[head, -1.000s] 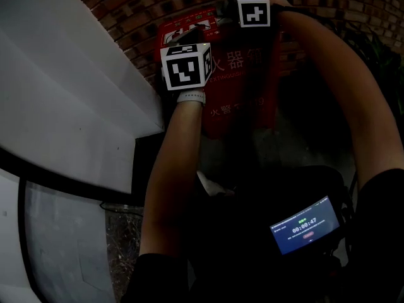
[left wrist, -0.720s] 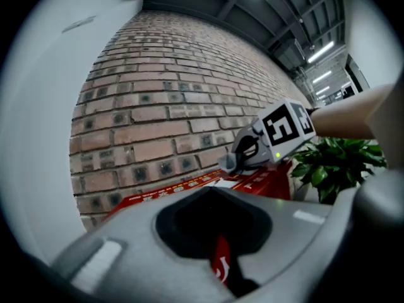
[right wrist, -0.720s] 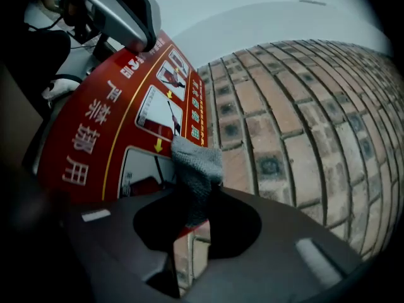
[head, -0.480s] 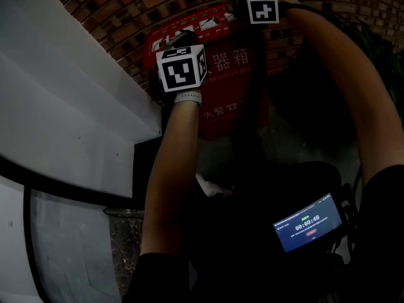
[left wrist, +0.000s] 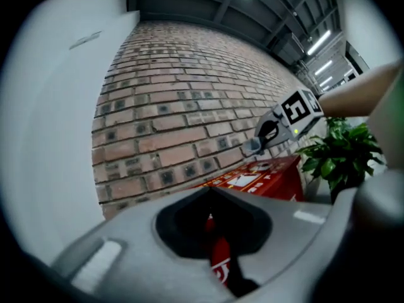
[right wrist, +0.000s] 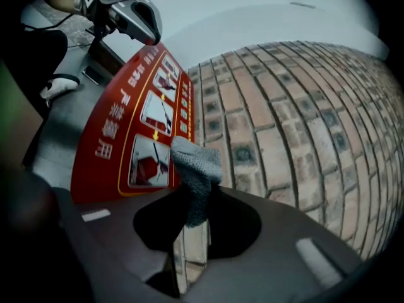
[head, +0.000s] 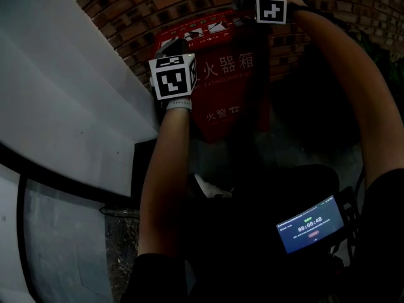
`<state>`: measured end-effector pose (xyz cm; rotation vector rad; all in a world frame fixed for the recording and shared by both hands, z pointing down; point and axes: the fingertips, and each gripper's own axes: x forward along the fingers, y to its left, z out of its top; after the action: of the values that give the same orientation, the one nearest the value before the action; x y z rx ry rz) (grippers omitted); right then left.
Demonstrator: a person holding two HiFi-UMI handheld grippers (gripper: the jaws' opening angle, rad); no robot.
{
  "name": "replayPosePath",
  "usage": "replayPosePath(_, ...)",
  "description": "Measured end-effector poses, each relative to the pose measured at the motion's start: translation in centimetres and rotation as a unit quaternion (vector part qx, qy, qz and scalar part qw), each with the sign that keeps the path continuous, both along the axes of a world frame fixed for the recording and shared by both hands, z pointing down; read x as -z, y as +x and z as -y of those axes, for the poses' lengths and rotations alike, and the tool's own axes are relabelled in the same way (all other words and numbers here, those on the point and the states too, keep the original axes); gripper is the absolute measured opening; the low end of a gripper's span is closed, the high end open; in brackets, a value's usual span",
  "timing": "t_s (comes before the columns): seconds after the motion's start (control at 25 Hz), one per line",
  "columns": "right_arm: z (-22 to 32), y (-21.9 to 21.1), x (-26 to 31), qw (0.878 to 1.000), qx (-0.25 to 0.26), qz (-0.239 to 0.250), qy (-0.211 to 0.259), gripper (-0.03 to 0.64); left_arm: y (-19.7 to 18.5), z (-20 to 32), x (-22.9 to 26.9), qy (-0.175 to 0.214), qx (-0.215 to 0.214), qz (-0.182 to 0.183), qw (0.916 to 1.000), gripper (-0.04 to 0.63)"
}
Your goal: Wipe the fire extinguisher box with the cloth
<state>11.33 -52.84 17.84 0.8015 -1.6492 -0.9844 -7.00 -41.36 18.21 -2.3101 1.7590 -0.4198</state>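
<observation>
Left claw (left wrist: 211, 214) shifted left, shut, empty; right claw (right wrist: 189, 223) clamps grey knit cloth (right wrist: 197, 172) against red metal fire-extinguisher box (right wrist: 117, 141) top for wiping.

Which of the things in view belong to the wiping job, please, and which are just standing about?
Belonging to the job: fire extinguisher box; grey cloth, clamped in the right hand-held gripper.

Just standing about: potted plant; lit timer screen; brick wall.

Red rectangular metal fire extinguisher box (head: 232, 90) stands upright against brick wall (head: 158, 5); crumpled grey knitted cloth (right wrist: 197, 169), pinched by right gripper (right wrist: 188, 245), rests against its labelled top.
</observation>
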Motion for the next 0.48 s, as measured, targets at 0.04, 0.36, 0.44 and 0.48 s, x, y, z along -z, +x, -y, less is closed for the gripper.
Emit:
replayPosePath(0.04, -0.4, -1.2, 0.2, 1.0, 0.01, 0.001, 0.003, 0.066, -0.8, -0.2, 0.3, 0.0, 0.003, -0.009, 1.0, 0.002)
replayPosePath(0.36, -3.3, -13.7, 0.1, 0.996, 0.09, -0.01, 0.014, 0.067, -7.2, -1.7, 0.5, -0.005, 0.028, -0.052, 0.9982, 0.002)
replayPosePath(0.44, -3.8, -17.2, 0.0, 0.993, 0.112, -0.017, 0.018, 0.067, -7.9, -2.1, 0.3, -0.007, 0.024, -0.054, 0.9982, 0.002)
replayPosePath(0.48, -4.0, -18.8, 0.1, 0.992, 0.121, -0.022, 0.021, 0.067, -8.1, -2.2, 0.3, -0.007, 0.022, -0.054, 0.9983, 0.002)
